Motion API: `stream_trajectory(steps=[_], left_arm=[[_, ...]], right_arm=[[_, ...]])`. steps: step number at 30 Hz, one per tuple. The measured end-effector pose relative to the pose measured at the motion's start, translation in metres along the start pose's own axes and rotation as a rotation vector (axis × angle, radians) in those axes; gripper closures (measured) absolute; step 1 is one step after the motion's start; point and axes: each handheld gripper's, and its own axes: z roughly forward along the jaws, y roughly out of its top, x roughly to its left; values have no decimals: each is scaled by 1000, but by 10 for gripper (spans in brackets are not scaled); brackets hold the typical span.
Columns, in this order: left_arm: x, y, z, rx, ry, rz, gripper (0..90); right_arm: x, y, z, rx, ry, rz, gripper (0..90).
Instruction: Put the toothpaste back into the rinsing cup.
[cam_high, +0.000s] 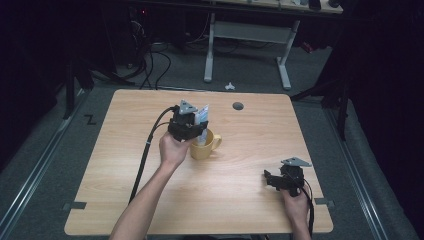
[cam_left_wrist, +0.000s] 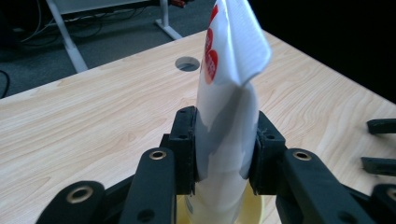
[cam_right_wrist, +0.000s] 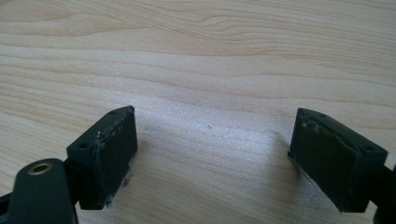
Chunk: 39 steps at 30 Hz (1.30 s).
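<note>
White tube was pinched in left claw, pads squeezing both sides, crimped end up, red print near top. Lower end of tube sat inside yellow mug, right under claw, mug standing mid wooden surface with handle toward right. Right claw was spread wide, nothing between pads, parked low over bare wood near front right corner, well apart from mug. Round cable hole near far edge.
</note>
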Motion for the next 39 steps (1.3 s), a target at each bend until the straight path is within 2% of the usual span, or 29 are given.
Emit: stream_trajectory(steps=[5, 15, 23, 39], left_arm=[[-1, -5, 3, 9, 11, 10, 676], [2, -14, 14, 16, 10, -4, 674], [1, -18, 19, 25, 23, 11, 674], [0, -26, 30, 53, 28, 8, 673]], right_arm=[[0, 0, 0, -1, 0, -1, 148], [0, 0, 0, -1, 1, -3, 148], [0, 0, 0, -1, 2, -4, 148], [0, 0, 0, -1, 1, -2, 148]])
